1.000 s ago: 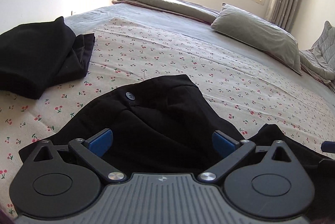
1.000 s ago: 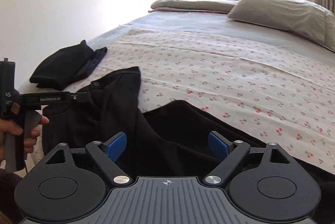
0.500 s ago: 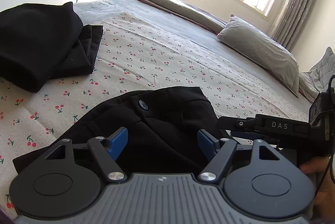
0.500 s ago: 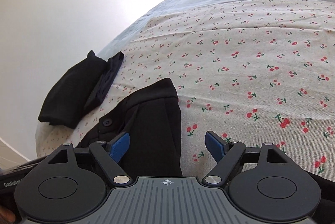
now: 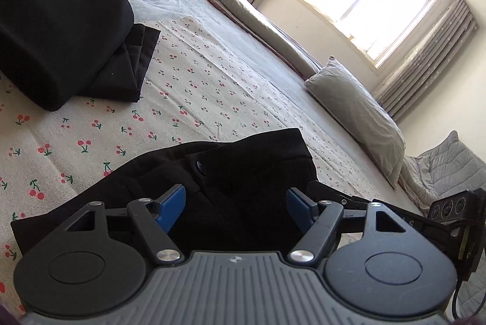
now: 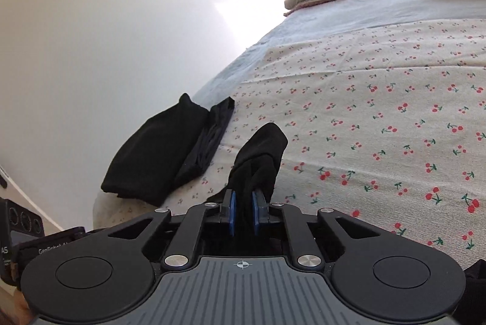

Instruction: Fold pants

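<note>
Black pants [image 5: 243,173] lie crumpled on the cherry-print sheet [image 5: 182,100], waistband button [image 5: 201,167] facing up. My left gripper [image 5: 235,202] hovers low over the waistband, jaws apart, with the fabric lying between and under the blue pads [image 5: 171,203]; nothing is pinched. In the right wrist view my right gripper [image 6: 243,212] is closing its jaws on a bunched fold of the pants [image 6: 264,148], which sticks up past the pads. Part of the right gripper's body [image 5: 449,212] shows at the left view's right edge.
A folded pile of black clothes [image 5: 60,36] [image 6: 164,151] sits near the bed's left edge by the white wall. A grey pillow [image 5: 355,109] and a folded duvet [image 5: 252,12] lie at the head under the window. The bed edge drops off left of the pile.
My right gripper swung left over the pants and its jaws came together on a fold of black fabric. The left jaws narrowed a little while that gripper rolled and shifted along the waistband.
</note>
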Demonstrator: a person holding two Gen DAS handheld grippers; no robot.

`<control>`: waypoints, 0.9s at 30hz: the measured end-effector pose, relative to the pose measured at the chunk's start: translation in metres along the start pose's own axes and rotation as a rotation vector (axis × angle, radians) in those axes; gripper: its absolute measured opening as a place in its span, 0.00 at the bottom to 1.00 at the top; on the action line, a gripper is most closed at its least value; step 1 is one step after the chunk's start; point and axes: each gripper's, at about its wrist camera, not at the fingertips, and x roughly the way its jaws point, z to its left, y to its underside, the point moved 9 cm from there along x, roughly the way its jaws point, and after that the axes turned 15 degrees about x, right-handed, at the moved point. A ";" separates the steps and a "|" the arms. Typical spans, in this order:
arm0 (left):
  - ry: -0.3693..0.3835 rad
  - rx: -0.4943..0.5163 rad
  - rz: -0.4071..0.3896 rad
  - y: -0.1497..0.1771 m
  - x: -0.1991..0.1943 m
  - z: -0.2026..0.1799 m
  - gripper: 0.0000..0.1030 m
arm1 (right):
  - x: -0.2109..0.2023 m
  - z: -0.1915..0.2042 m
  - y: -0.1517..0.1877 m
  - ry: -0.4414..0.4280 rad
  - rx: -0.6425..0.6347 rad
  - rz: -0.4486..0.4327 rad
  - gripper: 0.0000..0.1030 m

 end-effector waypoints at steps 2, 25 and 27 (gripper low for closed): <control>0.046 -0.033 -0.025 -0.003 -0.007 0.001 0.74 | -0.002 0.021 0.008 -0.034 -0.037 0.012 0.12; -0.082 -0.093 0.089 0.019 -0.002 0.042 0.54 | -0.049 0.051 0.114 0.176 -0.416 0.137 0.27; -0.085 -0.101 0.092 0.021 -0.002 0.044 0.54 | -0.061 0.047 0.129 0.186 -0.448 0.150 0.34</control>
